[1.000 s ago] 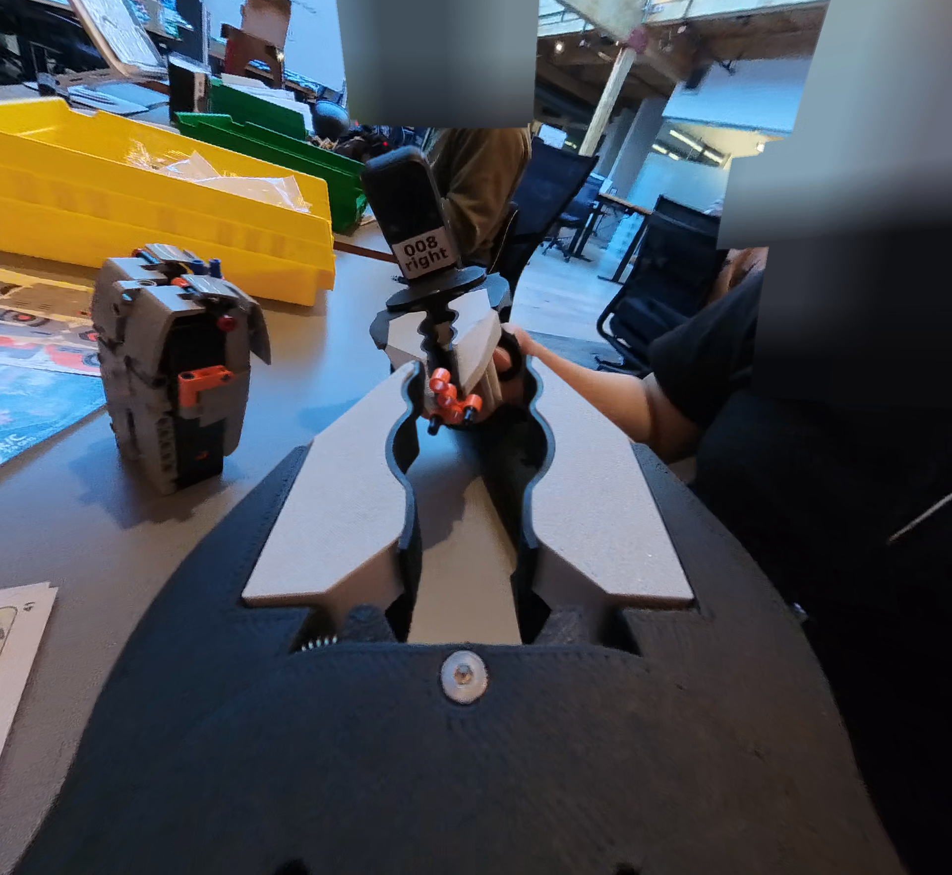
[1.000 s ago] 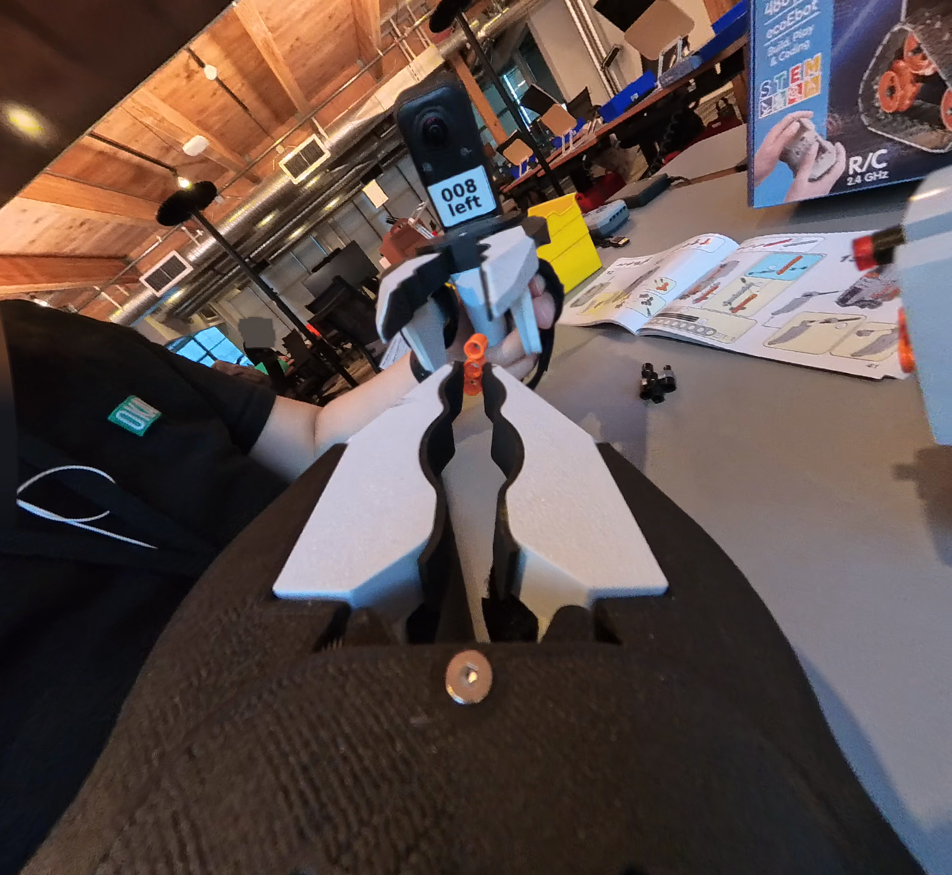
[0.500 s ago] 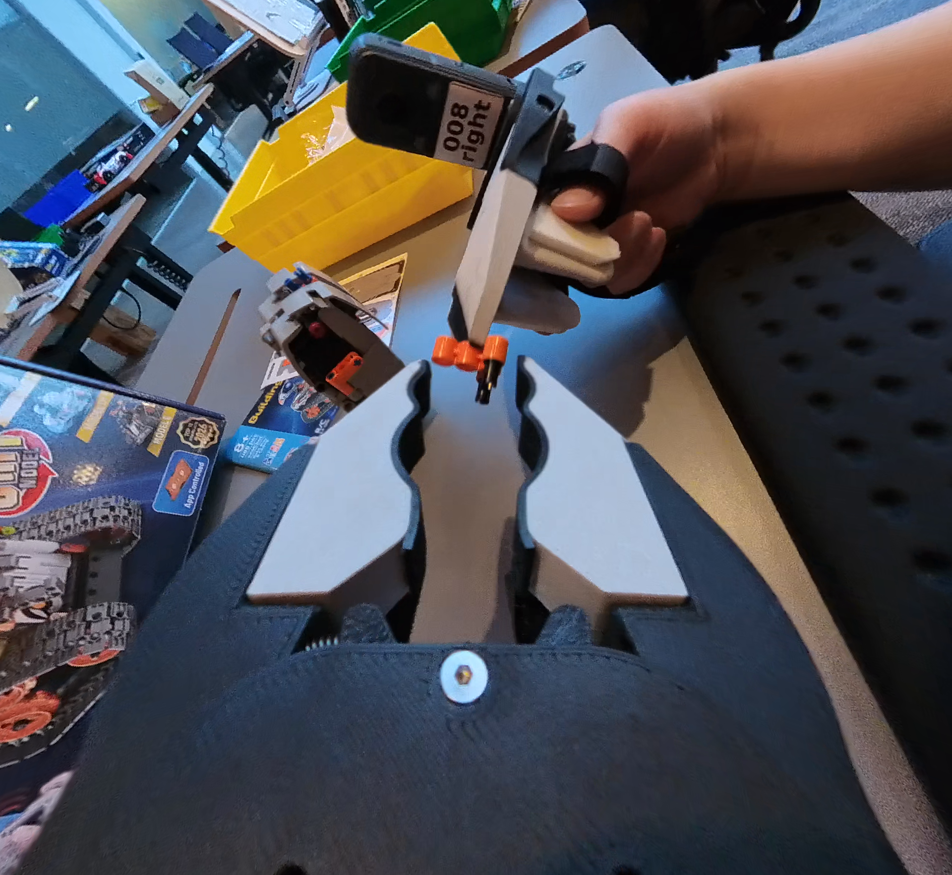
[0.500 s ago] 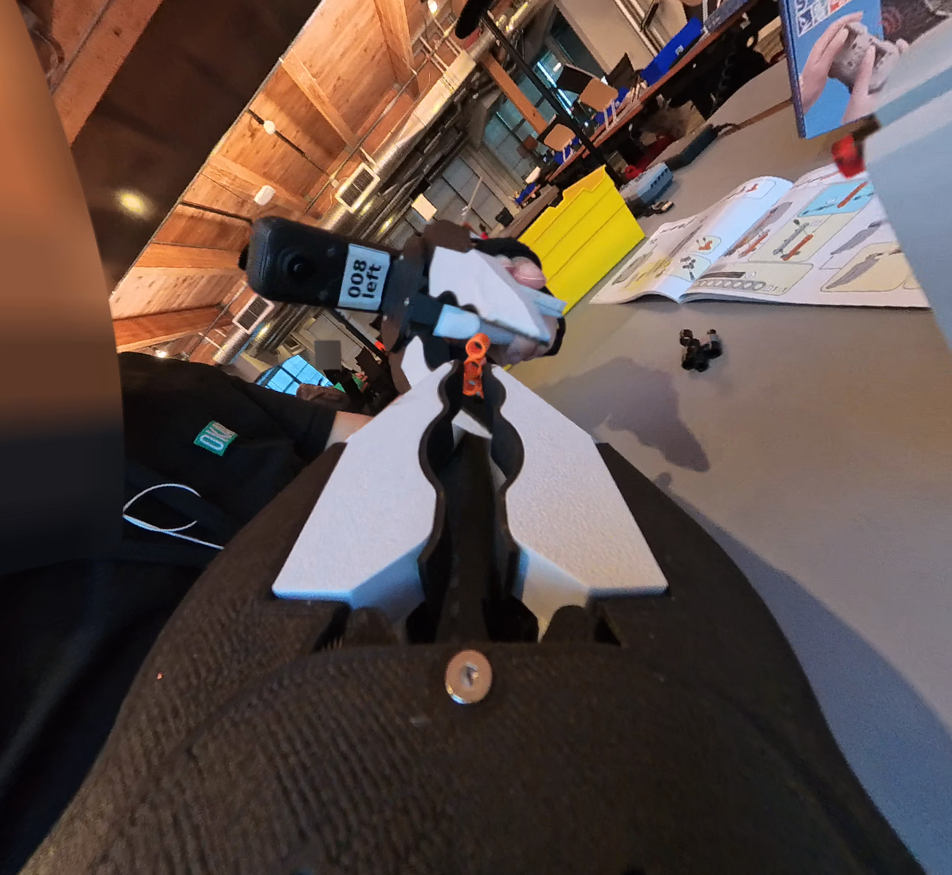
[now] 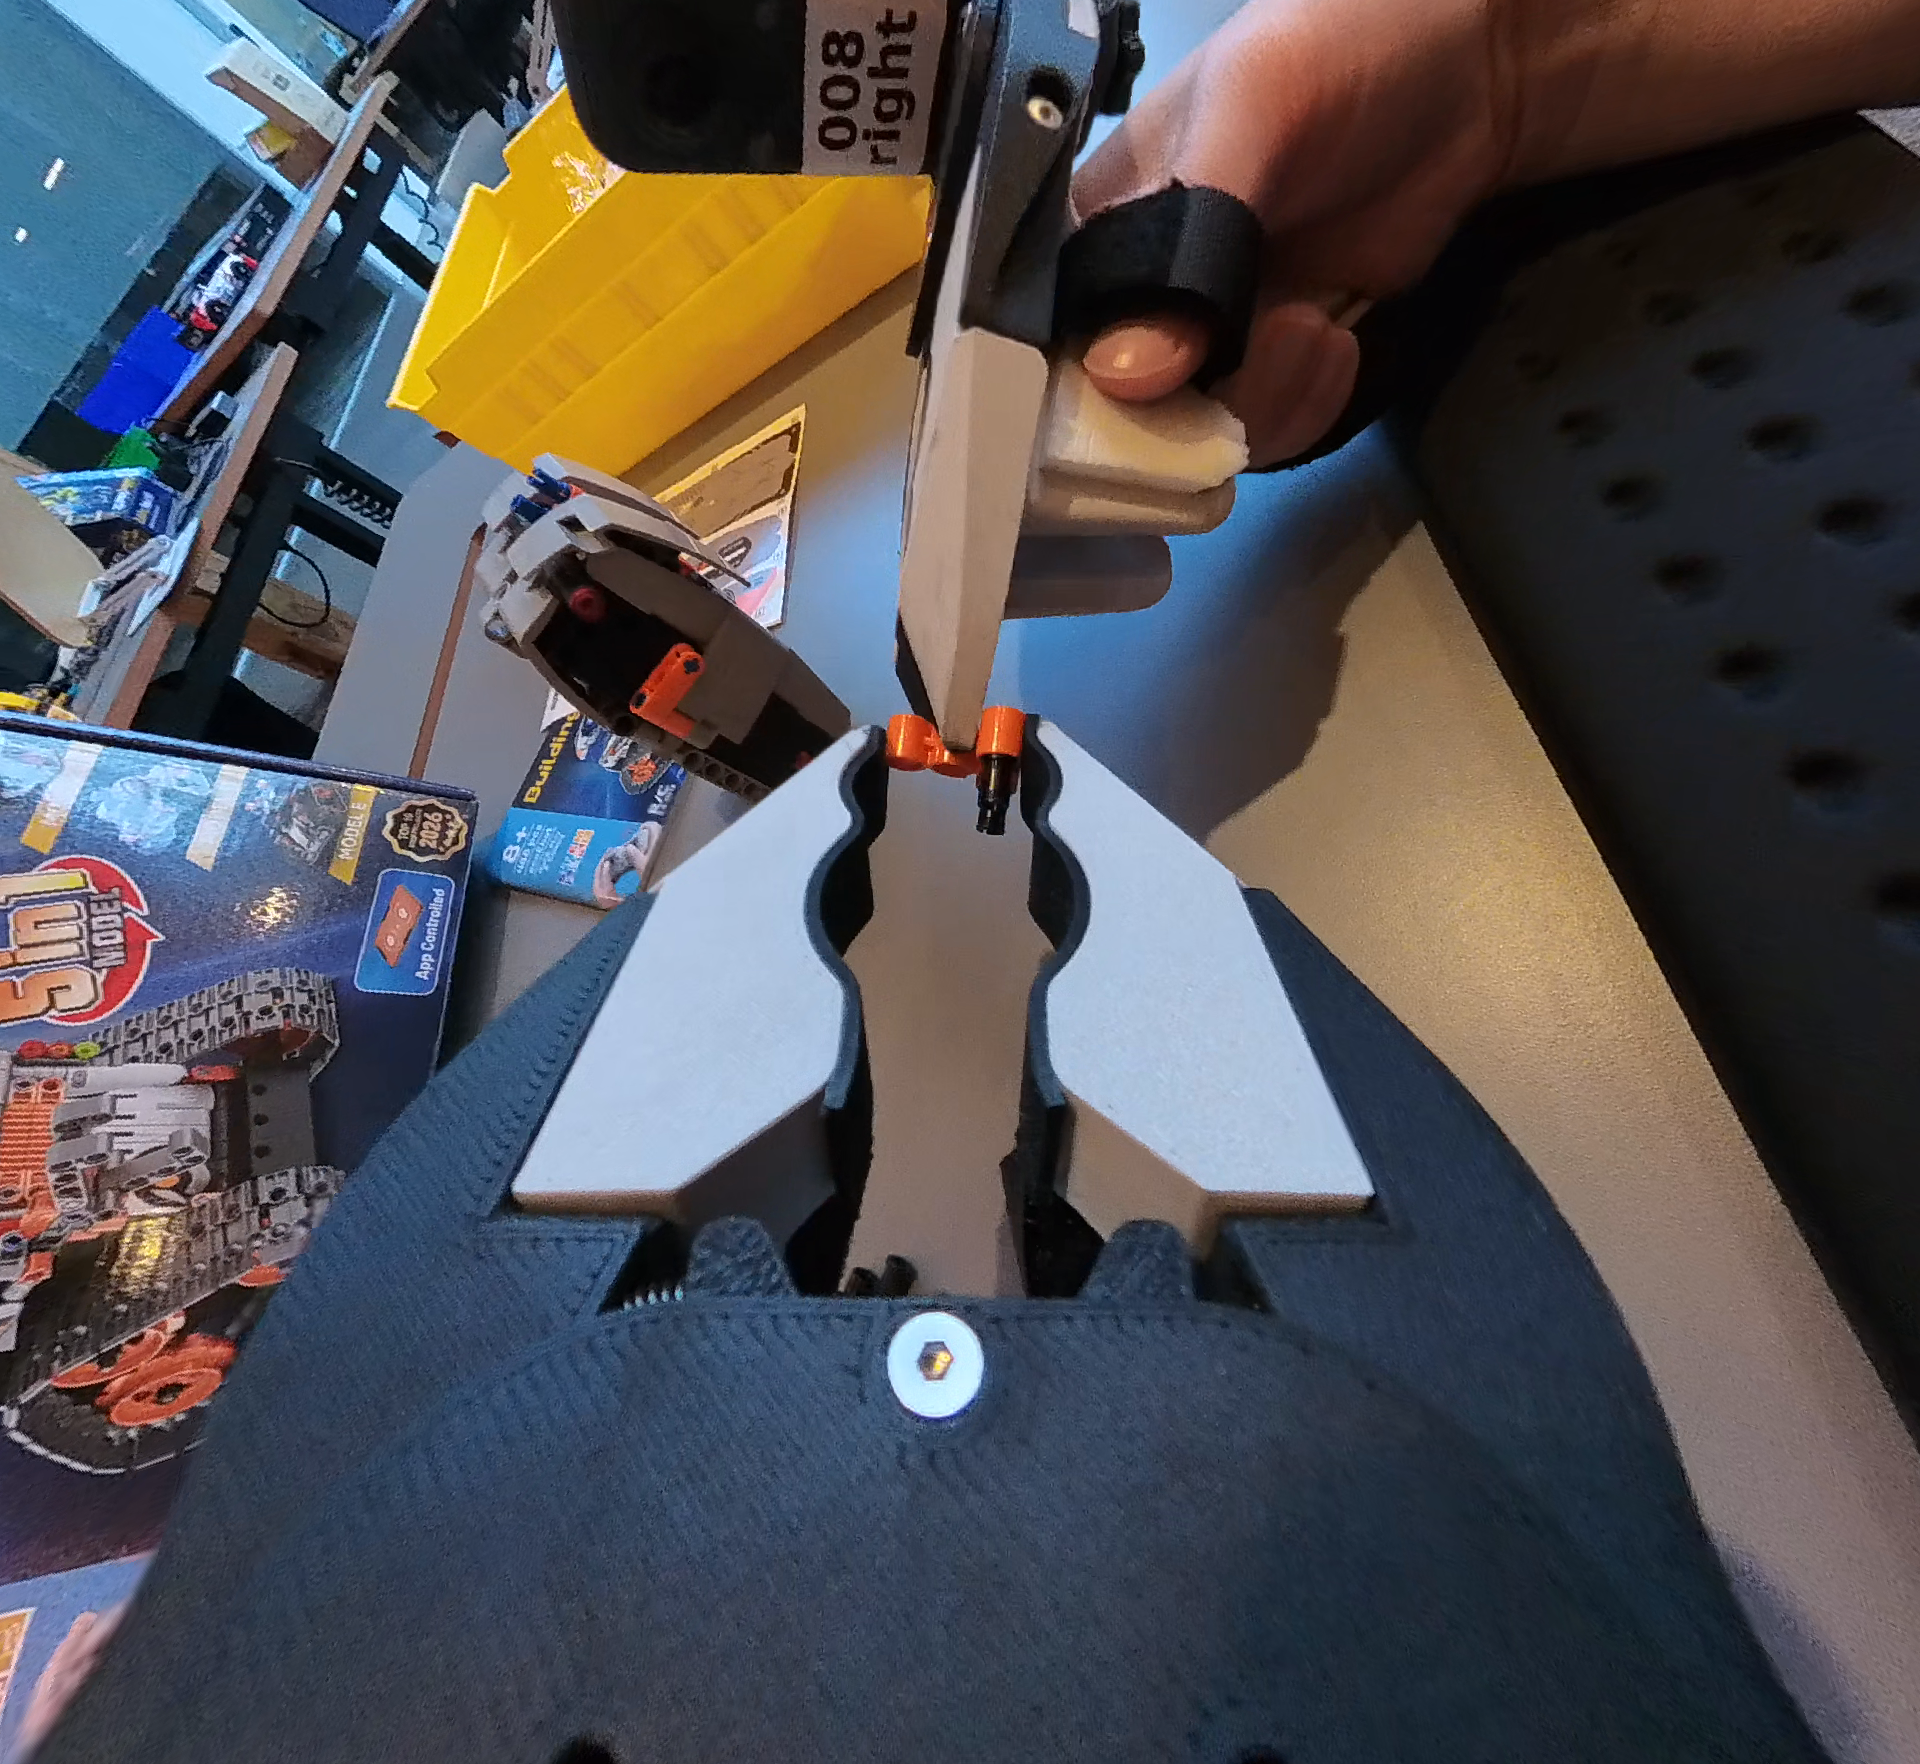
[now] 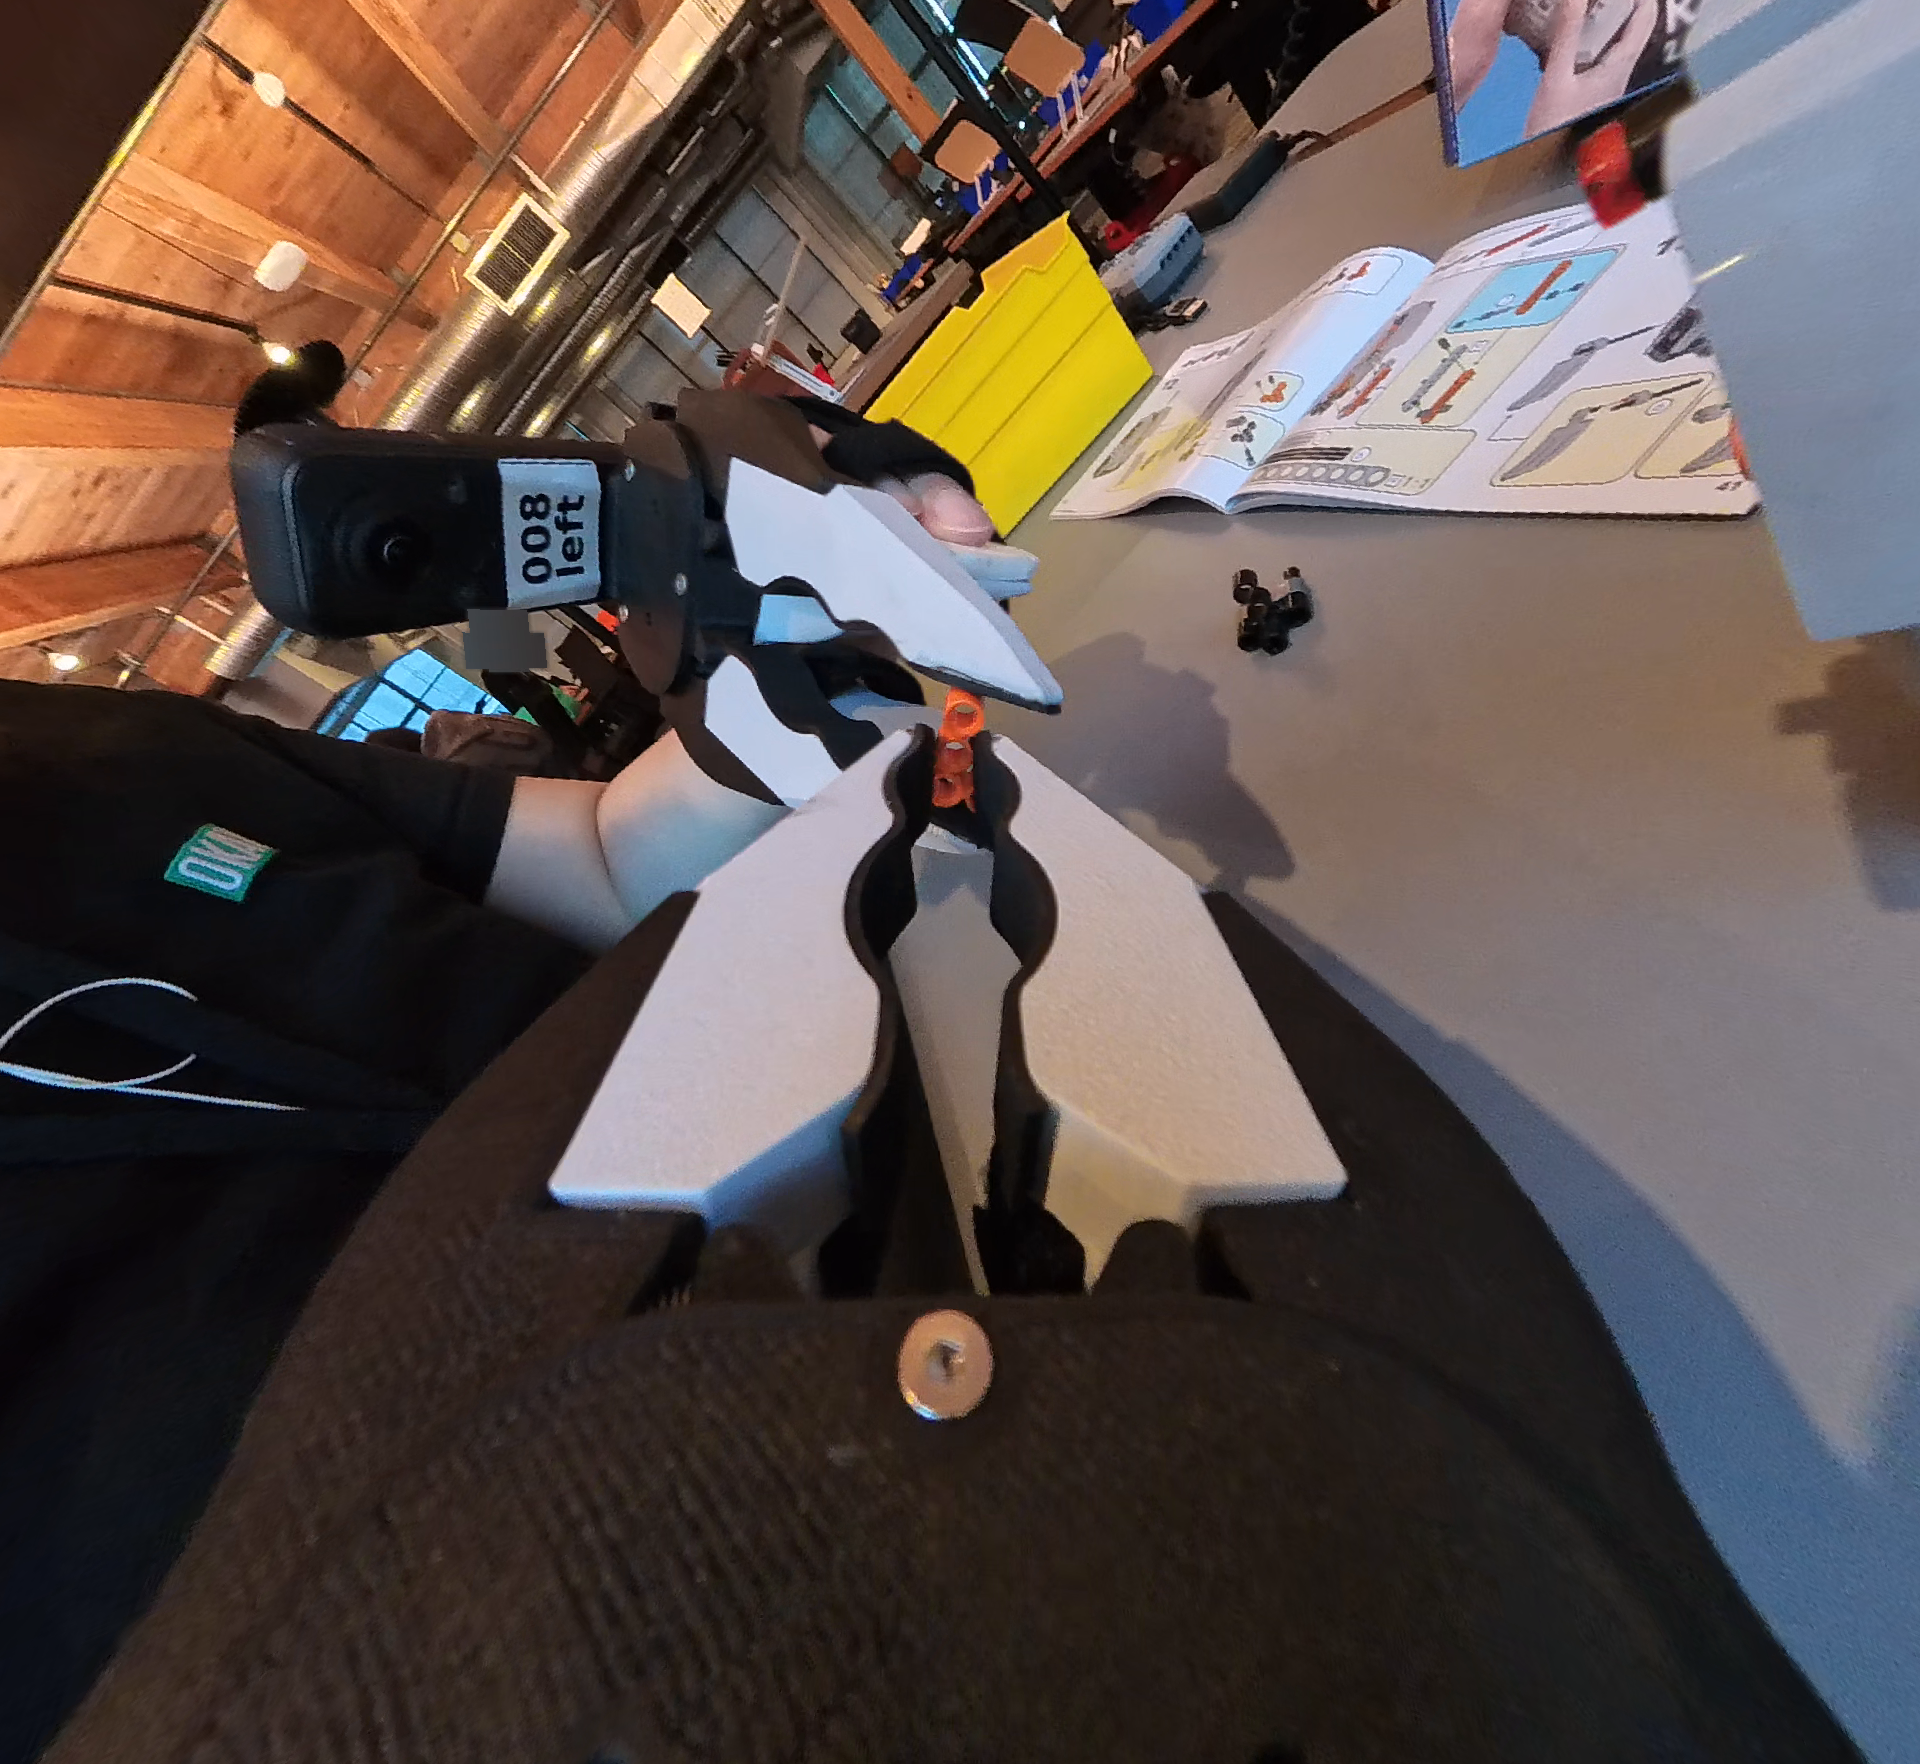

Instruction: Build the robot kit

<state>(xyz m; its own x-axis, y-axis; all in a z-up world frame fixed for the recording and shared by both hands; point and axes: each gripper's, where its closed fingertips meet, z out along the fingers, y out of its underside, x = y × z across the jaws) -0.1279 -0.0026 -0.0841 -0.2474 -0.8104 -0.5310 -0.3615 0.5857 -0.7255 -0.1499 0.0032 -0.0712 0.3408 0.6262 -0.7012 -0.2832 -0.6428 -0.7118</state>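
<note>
Right gripper (image 5: 956, 727) tipped nose-down, fingers clamped on orange connector (image 5: 951, 743). Left gripper (image 5: 951, 758) level, fingers parted around it; closer than half a second ago.

Grey worktop (image 6: 1455, 779). On it: open instruction booklet (image 6: 1434, 405), small cluster of black pins (image 6: 1270, 611), yellow bin (image 5: 665, 280), grey brick-built model (image 5: 644, 634) (lying on a leaflet), printed toy box (image 5: 208, 1039).

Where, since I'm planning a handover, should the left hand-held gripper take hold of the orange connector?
Probably its two bare ends, clamped lengthwise: the right hand-held gripper pinches the middle of the orange connector from the far side, so the left hand-held gripper comes in opposite it, avoiding the hanging black pin.
</note>
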